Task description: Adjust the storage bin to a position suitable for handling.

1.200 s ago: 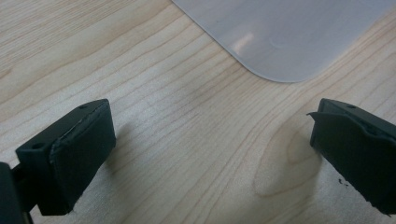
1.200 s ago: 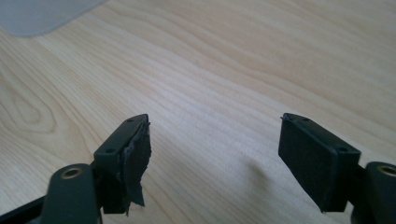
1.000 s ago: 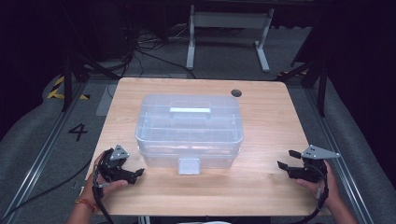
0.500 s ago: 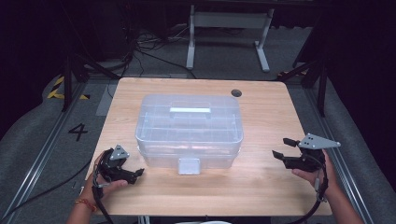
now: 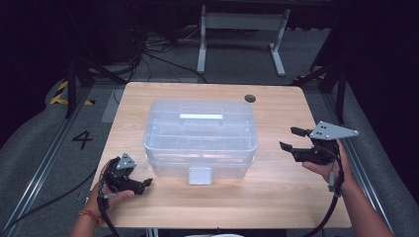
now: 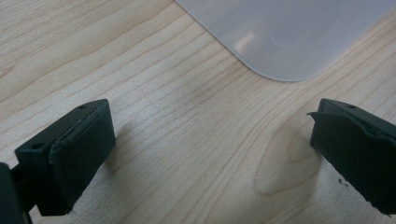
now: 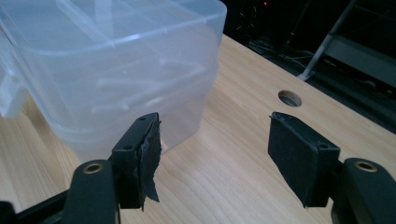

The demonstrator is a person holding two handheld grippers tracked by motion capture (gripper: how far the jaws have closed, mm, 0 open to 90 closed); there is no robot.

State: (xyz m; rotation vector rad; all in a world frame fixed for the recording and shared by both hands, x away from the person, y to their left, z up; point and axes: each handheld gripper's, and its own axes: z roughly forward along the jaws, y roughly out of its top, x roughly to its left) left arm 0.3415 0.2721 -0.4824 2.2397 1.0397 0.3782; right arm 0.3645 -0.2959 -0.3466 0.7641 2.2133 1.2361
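Clear box (image 5: pixel 200 138) sits mid-table (image 5: pixel 276 197), lid on. Left gripper (image 5: pixel 143 183) rests low by the box's front-left corner, jaws open, empty. Right gripper (image 5: pixel 290 139) is lifted off the table right of the box, jaws apart, just been closing slightly, nothing between them.

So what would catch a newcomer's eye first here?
The clear plastic box with its lid on, in the middle of the wooden table, its latch facing the person. Then the two open grippers flanking it: the left gripper low near the box's front left corner, the right gripper lifted off the table, pointing at the box's right side.
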